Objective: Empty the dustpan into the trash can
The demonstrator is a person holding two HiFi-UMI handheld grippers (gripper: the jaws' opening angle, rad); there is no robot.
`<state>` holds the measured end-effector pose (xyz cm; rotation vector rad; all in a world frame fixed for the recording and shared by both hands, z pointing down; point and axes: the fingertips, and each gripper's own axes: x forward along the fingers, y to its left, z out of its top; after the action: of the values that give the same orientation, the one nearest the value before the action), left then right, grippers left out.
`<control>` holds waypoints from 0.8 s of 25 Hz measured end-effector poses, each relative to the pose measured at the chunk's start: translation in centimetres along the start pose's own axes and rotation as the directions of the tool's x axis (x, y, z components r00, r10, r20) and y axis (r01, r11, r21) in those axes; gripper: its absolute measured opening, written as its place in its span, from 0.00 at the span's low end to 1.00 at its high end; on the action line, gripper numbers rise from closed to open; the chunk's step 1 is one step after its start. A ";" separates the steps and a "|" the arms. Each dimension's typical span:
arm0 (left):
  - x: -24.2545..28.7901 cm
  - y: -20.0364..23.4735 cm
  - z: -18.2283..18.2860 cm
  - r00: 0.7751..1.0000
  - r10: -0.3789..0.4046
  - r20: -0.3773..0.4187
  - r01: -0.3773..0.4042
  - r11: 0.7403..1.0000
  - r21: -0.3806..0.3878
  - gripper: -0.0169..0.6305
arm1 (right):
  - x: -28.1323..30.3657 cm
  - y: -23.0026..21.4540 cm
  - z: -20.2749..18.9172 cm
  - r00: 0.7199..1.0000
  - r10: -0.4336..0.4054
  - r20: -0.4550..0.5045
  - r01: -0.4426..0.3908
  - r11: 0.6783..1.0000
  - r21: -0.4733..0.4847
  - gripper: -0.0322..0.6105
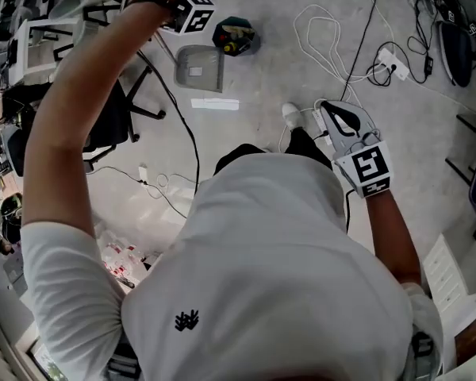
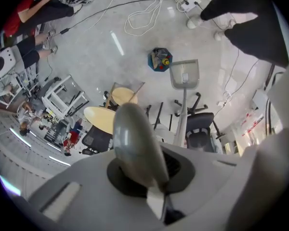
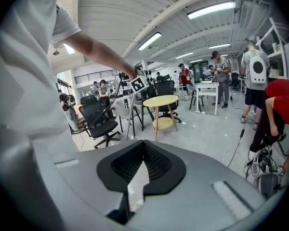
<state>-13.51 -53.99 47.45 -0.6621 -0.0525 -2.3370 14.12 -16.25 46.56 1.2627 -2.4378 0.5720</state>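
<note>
Seen from overhead, the left gripper (image 1: 173, 10) holds the dustpan (image 1: 199, 68) up by its long handle, just beside the trash can (image 1: 234, 36). Cables (image 1: 325, 38) loop nearby. Left gripper view: the jaws clamp the smooth handle (image 2: 135, 138). It looks light and stiff, and likely to swing. Right gripper view: the right gripper (image 3: 143, 154) is closed and empty.

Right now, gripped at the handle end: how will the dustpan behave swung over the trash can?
Probably light: the dustpan looks like thin grey plastic. Held only at the end of its long handle, it will likely sway. That smooth, rounded handle may twist in the jaws.
</note>
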 end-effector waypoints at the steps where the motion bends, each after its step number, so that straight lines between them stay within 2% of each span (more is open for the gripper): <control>1: 0.2 -1.0 -0.7 1.000 -0.012 0.003 0.012 1.000 -0.018 0.11 | 0.2 0.4 0.4 1.000 0.012 0.000 -0.012 1.000 -0.011 0.05; 5: 1.0 -5.4 -3.2 0.997 -0.071 0.032 0.074 0.991 -0.115 0.11 | 1.4 1.6 1.6 0.997 0.071 -0.006 -0.071 0.996 -0.061 0.05; 9: 1.8 -10.3 -5.2 0.987 -0.128 0.093 0.144 0.969 -0.199 0.11 | 2.9 3.1 2.9 0.993 0.117 -0.018 -0.118 0.989 -0.090 0.05; 14: 1.8 -18.3 -7.7 0.969 -0.172 0.180 0.225 0.914 -0.337 0.11 | 4.1 5.7 4.2 0.985 0.169 -0.044 -0.174 0.974 -0.142 0.05; 20: 0.5 -27.7 -9.4 0.950 -0.161 0.268 0.272 0.848 -0.455 0.11 | 4.7 10.2 5.2 0.978 0.200 -0.061 -0.208 0.957 -0.202 0.05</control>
<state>-35.70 -35.34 43.45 -1.2226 0.3979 -2.5006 2.51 -16.75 42.24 0.9156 -2.5347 0.3782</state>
